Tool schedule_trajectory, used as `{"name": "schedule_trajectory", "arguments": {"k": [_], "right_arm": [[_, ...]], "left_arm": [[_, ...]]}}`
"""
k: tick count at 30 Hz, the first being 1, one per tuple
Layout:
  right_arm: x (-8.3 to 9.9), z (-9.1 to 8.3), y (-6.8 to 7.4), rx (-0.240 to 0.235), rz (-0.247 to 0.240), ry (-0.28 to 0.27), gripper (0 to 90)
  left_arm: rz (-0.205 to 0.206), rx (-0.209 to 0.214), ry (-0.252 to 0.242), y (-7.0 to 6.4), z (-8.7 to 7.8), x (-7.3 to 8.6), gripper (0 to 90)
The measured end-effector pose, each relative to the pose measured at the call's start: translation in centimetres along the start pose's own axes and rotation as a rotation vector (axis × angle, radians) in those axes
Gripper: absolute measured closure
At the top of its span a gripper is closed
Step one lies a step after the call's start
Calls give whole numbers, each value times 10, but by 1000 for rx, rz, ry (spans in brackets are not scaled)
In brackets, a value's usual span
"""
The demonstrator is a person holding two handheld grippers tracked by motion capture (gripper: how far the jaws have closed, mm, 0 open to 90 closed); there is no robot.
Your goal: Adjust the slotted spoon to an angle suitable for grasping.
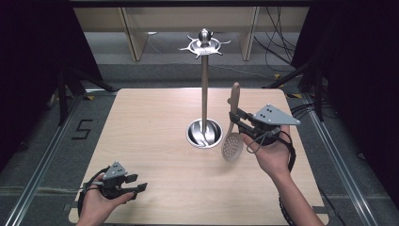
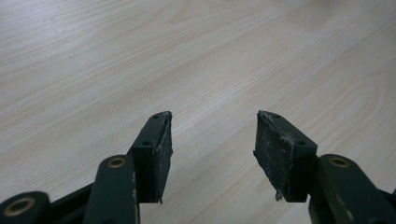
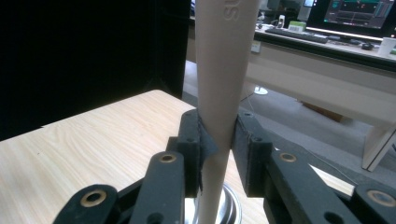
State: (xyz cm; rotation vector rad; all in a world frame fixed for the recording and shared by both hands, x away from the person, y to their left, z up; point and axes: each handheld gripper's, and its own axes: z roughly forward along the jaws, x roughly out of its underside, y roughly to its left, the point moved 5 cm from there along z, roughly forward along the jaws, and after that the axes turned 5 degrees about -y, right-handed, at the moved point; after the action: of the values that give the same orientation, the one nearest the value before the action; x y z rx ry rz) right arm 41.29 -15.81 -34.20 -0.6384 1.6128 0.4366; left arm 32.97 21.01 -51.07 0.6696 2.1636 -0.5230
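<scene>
Slotted spoon [image 1: 232, 141], smooth beige plastic, round perforated bowl, in right tool [image 1: 236, 117].

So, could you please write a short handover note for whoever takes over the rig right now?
Right gripper: shut on the beige slotted spoon at its handle, held upright above the table, bowl down, beside the steel utensil stand.
Left gripper: open, holding nothing, low over the table's near left corner.
Done: spoon picked up.
Left: probably hang the spoon on one of the stand's top hooks, none of which carries anything yet.
</scene>
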Motion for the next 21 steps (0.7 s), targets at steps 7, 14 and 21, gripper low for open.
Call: {"name": "schedule_trajectory", "arguments": {"k": [7,14,21], "right_arm": [[-7,0,-1,21,8,-9,744],[-16,0,-4,40,-3,-22,744],[-27,2,-7,55,7,-32,744]], "left_arm": [[5,8,-1,0,0,0,457],[-5,6,2,0,1,-1,457],[-7,2,2,1,-1,0,458]]}}
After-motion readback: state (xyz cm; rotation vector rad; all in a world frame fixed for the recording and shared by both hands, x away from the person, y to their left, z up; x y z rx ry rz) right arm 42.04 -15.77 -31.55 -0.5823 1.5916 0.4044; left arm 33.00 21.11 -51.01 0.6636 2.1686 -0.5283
